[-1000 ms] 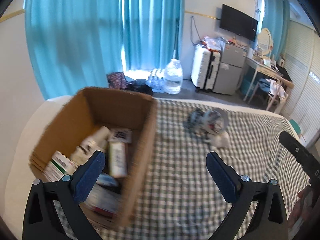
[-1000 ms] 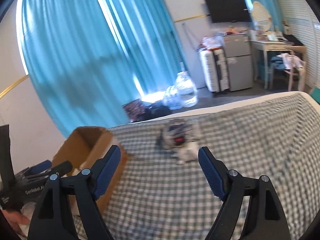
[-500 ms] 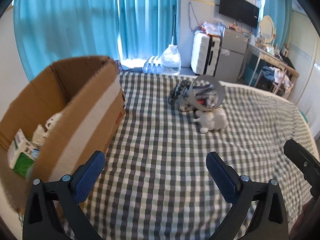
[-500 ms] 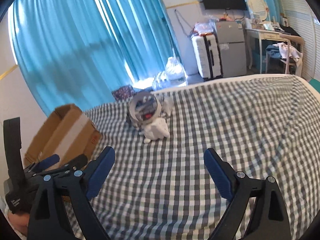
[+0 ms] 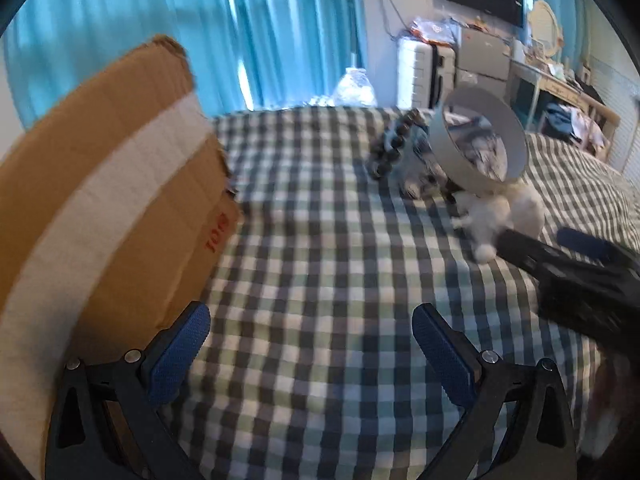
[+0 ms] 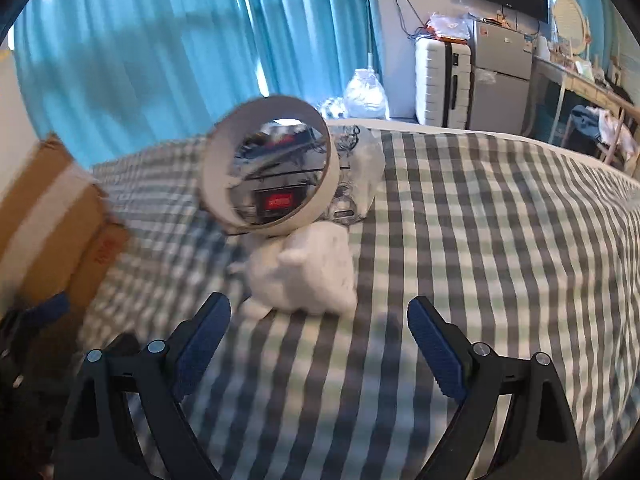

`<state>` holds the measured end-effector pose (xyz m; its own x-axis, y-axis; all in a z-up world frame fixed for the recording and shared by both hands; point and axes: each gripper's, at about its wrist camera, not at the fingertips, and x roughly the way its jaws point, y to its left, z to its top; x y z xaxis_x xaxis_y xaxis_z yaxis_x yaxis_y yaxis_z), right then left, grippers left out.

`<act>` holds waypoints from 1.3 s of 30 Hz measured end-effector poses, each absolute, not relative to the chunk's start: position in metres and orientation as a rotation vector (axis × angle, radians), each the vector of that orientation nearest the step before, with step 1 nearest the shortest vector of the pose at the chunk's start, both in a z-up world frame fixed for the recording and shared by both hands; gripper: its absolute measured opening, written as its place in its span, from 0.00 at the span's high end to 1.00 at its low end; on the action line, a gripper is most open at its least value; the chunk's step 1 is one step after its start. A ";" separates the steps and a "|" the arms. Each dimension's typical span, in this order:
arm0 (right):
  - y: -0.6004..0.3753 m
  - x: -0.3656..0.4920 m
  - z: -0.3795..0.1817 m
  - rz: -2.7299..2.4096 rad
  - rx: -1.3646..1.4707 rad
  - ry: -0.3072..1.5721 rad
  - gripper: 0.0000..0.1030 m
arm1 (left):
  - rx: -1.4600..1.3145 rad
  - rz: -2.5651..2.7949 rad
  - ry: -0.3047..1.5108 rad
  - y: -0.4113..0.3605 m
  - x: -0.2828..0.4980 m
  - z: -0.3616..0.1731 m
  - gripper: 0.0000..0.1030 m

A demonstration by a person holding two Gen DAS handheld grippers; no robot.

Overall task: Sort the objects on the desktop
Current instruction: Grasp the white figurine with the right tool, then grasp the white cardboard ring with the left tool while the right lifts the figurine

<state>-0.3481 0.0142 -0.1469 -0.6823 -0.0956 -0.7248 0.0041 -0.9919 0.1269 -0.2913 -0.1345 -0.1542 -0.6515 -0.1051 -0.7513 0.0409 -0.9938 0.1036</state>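
Note:
A white plush toy (image 6: 304, 276) lies on the checked cloth (image 6: 480, 240), just ahead of my open, empty right gripper (image 6: 318, 344). A round mirror with a white rim (image 6: 272, 168) stands tilted behind the toy. A clear plastic bag (image 6: 360, 176) lies behind the mirror. In the left wrist view the mirror (image 5: 480, 144), the toy (image 5: 500, 212) and a dark bead bracelet (image 5: 390, 148) sit at the far right. My left gripper (image 5: 310, 348) is open and empty, next to the cardboard box (image 5: 100, 200). The right gripper (image 5: 576, 268) shows there beside the toy.
The cardboard box (image 6: 52, 216) stands at the left edge of the cloth. Beyond the cloth are blue curtains (image 6: 160, 40), a water jug (image 6: 366, 92), a white suitcase (image 6: 440, 80), a small fridge (image 6: 500, 76) and a desk (image 6: 580, 84).
Both grippers have moved forward and lower towards the toy and mirror, which now look much bigger. The box has slid to the left edge of both views. Both jaws stay open.

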 end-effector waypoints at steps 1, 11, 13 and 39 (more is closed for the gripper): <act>0.013 -0.355 -0.150 -2.802 1.226 -0.177 0.12 | 1.279 -2.782 -0.122 -0.134 -0.292 -0.157 0.00; 0.028 -0.331 -0.152 -2.747 1.314 -0.156 0.35 | 1.313 -2.792 -0.092 -0.132 -0.293 -0.154 0.00; 0.046 -0.309 -0.148 -2.751 1.336 -0.224 0.35 | 1.313 -2.815 -0.079 -0.127 -0.291 -0.149 0.00; 0.136 -0.274 -0.122 -2.860 1.301 -0.585 0.35 | 1.249 -2.900 0.215 -0.040 -0.387 -0.152 0.10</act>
